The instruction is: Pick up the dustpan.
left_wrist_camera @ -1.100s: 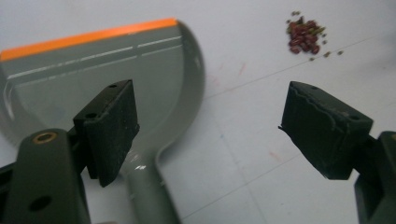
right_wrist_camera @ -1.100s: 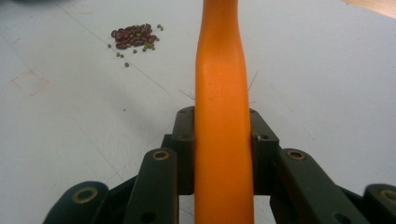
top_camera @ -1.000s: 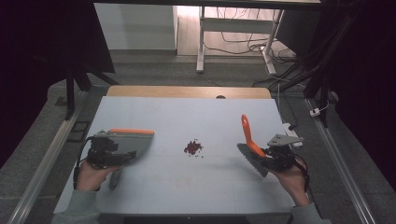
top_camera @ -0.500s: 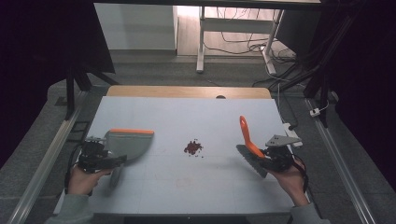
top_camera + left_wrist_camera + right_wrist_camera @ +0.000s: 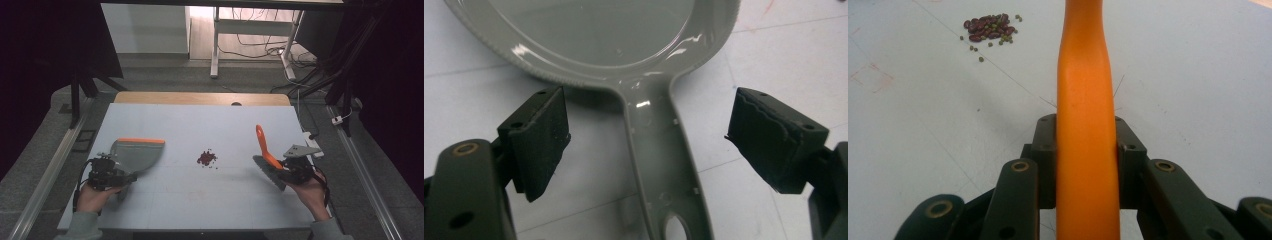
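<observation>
Left gripper (image 5: 111,172) lowered toward lower left; jaws spread astride one glossy grey dustpan (image 5: 136,152) handle. Right gripper (image 5: 1087,150) pinching one smooth orange brush (image 5: 265,150); one bean pile (image 5: 206,158) centre.

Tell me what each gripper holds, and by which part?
Right gripper: brush, by its orange handle. Left gripper: nothing; open jaws straddle the dustpan handle.

High view: my table (image 5: 200,120) fills the middle of the frame. A small heap of beans (image 5: 206,158) lies at its centre. Left of the heap rests the dustpan (image 5: 136,152), its handle running toward the lower left, where my left gripper (image 5: 117,175) sits astride the handle, jaws apart on either side of it. At the right of the frame my right gripper (image 5: 280,170) holds the brush (image 5: 265,150), handle rising toward the upper frame, bristles lying on the table.
</observation>
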`<state>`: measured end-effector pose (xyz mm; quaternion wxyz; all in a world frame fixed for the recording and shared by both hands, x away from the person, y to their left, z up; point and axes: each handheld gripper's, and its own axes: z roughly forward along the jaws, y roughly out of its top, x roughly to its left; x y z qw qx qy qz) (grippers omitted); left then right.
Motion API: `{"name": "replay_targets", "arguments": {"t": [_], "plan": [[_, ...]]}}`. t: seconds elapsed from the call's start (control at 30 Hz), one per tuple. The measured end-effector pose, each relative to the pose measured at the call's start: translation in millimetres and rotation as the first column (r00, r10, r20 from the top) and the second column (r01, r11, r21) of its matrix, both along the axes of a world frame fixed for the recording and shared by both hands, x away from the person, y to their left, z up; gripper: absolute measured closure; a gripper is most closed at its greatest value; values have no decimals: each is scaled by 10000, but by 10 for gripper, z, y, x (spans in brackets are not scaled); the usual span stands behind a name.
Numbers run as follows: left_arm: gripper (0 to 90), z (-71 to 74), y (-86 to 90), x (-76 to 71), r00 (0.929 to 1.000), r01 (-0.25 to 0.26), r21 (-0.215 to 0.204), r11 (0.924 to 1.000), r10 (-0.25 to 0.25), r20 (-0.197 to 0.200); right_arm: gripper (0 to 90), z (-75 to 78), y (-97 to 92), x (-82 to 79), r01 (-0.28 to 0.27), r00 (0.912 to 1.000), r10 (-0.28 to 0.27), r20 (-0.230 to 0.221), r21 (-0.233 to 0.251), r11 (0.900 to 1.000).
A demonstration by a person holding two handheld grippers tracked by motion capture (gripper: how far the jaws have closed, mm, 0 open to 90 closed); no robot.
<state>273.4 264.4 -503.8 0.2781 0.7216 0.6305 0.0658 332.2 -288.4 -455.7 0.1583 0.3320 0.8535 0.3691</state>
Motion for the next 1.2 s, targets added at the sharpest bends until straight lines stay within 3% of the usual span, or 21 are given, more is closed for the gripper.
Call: {"name": "replay_targets", "arguments": {"t": [0.27, 0.6, 1.2], "plan": [[172, -99, -36, 38, 9994, 73, -121, 9999, -77, -324, 704, -12, 3, 4, -14, 10000, 13, -19, -82, 10000], [231, -194, -61, 83, 9986, 45, -212, 9998, -56, -533, 703, -16, 7, 6, -21, 10000, 21, 16, -120, 9999], [507, -245, -34, 118, 9990, -363, -907, 9952, 336, -306, 704, 1, 5, 1, 0, 10000, 0, 72, -56, 10000]]}}
